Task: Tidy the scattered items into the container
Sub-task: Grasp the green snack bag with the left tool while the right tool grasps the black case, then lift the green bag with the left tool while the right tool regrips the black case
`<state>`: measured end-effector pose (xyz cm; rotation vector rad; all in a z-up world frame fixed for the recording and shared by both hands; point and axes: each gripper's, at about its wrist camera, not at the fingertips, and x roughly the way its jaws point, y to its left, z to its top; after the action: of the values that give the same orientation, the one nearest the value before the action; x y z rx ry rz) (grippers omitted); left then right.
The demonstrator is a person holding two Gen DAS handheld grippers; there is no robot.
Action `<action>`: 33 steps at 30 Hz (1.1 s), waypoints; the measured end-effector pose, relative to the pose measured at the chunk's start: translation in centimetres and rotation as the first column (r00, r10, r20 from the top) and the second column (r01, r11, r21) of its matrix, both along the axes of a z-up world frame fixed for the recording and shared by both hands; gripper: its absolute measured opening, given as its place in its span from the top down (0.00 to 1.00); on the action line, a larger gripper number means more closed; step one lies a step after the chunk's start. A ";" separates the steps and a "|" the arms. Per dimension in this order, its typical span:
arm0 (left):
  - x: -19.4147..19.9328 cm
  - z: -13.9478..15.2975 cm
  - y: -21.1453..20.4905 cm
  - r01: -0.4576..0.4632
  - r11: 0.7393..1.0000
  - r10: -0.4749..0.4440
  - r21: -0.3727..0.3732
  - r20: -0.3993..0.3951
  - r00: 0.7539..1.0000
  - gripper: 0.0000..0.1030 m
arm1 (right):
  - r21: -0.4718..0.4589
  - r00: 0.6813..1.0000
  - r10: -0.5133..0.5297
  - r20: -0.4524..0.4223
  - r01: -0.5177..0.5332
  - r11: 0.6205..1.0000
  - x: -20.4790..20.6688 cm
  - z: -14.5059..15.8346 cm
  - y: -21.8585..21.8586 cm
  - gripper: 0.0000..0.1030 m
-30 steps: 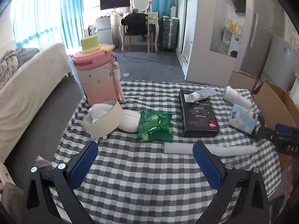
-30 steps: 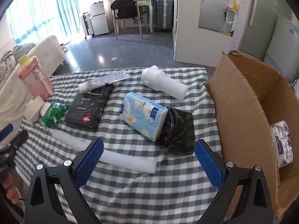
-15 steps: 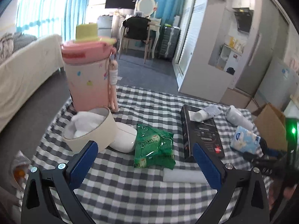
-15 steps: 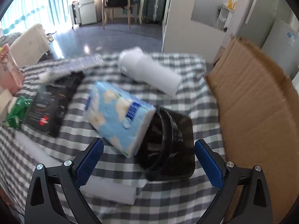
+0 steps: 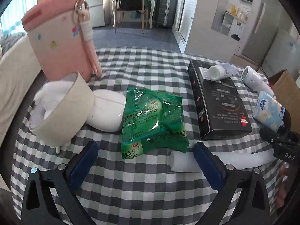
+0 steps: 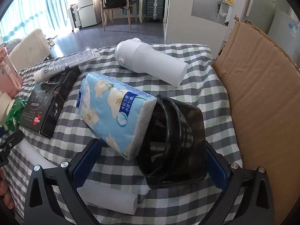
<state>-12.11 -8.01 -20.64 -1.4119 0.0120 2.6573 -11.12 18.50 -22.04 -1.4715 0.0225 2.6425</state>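
The left gripper (image 5: 144, 159) is hovering with its jaws wide apart, the green packet (image 5: 153, 120) lying between them and touching neither. The packet is resting on the checked table (image 5: 131, 183) beside a white case (image 5: 106, 110) and a black box (image 5: 219, 103). The right gripper (image 6: 150, 159) is also gaping and holding nothing — its fingers are flanking the tissue pack (image 6: 114, 110) and dark jar (image 6: 176, 140), the pack leaning on the jar. The carton (image 6: 262, 101) is standing at the table's right edge, beside the jar. A foam roll (image 6: 105, 196) is lying along the near edge.
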 end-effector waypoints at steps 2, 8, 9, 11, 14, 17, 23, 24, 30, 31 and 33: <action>0.5 0.7 -0.2 -0.005 1.000 0.005 0.012 -0.034 0.999 0.00 | 0.008 1.000 0.004 0.013 -0.004 1.000 0.0 0.3 -0.1 0.00; 0.5 1.9 -0.2 0.014 1.000 -0.012 0.017 -0.072 0.997 0.00 | 0.066 1.000 0.029 -0.008 -0.028 0.997 -0.3 1.4 -0.8 0.00; 0.3 1.7 -0.1 0.014 1.000 -0.013 0.012 -0.063 0.998 0.00 | 0.067 1.000 0.031 -0.008 -0.030 0.997 -0.5 1.4 -0.9 0.00; -0.4 1.4 0.1 0.010 1.000 -0.009 0.006 -0.046 0.999 0.00 | 0.064 1.000 0.030 0.000 -0.030 0.998 -1.0 1.2 -0.9 0.00; -1.0 0.9 0.3 -0.011 1.000 0.011 -0.005 -0.017 1.000 0.00 | 0.055 0.999 0.026 0.024 -0.027 0.998 -1.8 0.7 -0.7 0.00; -1.9 0.1 0.5 -0.016 1.000 0.016 -0.005 0.031 0.999 0.00 | 0.030 0.999 0.023 0.025 -0.024 0.999 -2.2 0.6 -0.1 0.01; -1.4 0.8 1.2 0.007 1.000 -0.007 -0.017 -0.011 1.000 0.46 | 0.007 0.999 0.036 0.016 -0.036 0.999 -2.3 0.8 -0.2 0.16; -1.3 0.9 1.3 0.014 1.000 -0.014 -0.012 -0.012 1.000 0.51 | 0.006 0.999 0.039 0.010 -0.039 0.999 -2.1 1.0 -0.4 0.31; -0.8 1.8 1.1 0.041 0.998 -0.041 0.054 -0.007 0.999 0.82 | 0.001 0.999 0.046 -0.001 -0.046 0.999 -1.0 1.9 -0.7 0.51; -0.7 2.1 1.0 0.046 0.997 -0.045 0.068 -0.013 0.999 0.82 | -0.002 0.999 0.046 -0.007 -0.046 0.999 -0.8 2.0 -0.7 0.52; -0.3 2.9 1.0 0.059 0.995 -0.057 0.075 -0.035 0.998 0.82 | -0.005 0.998 0.054 -0.012 -0.054 0.999 -0.3 2.3 -0.9 0.53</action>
<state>-12.40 -6.97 -17.71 -1.3251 -0.0435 2.6045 -11.42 17.59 -19.70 -1.4786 -0.0086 2.6956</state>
